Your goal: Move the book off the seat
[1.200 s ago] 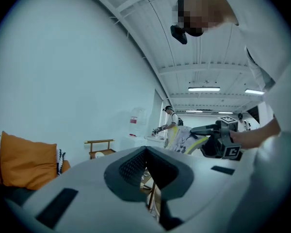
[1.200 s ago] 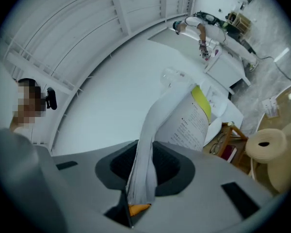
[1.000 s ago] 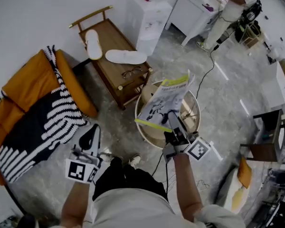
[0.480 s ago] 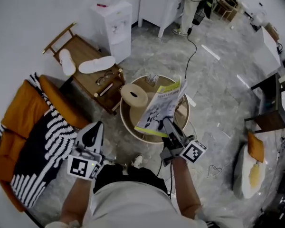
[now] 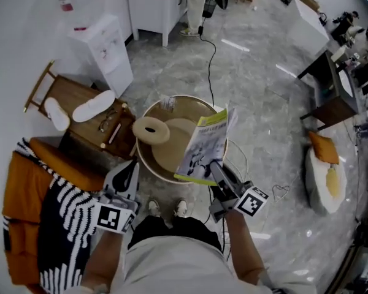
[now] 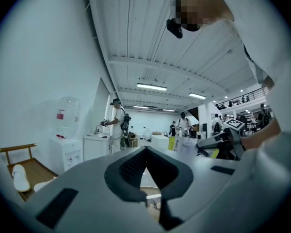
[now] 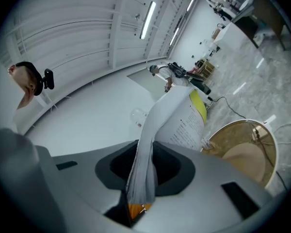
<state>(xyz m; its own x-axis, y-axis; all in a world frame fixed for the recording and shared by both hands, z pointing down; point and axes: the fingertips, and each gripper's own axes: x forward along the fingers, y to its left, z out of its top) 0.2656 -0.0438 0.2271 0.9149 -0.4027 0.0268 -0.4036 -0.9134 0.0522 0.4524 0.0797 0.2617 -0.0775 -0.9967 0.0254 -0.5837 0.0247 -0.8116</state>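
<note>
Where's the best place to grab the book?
Pinch the book at its near edge, coming from the person's side, like the right hand-held gripper does: the pages lie flat together there, while the far end fans open.

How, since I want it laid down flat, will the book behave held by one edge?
Probably floppy: the book, pinched at one edge by the right gripper, curves and fans open. Likely light, since that small pinch carries it. It may splay on landing.
</note>
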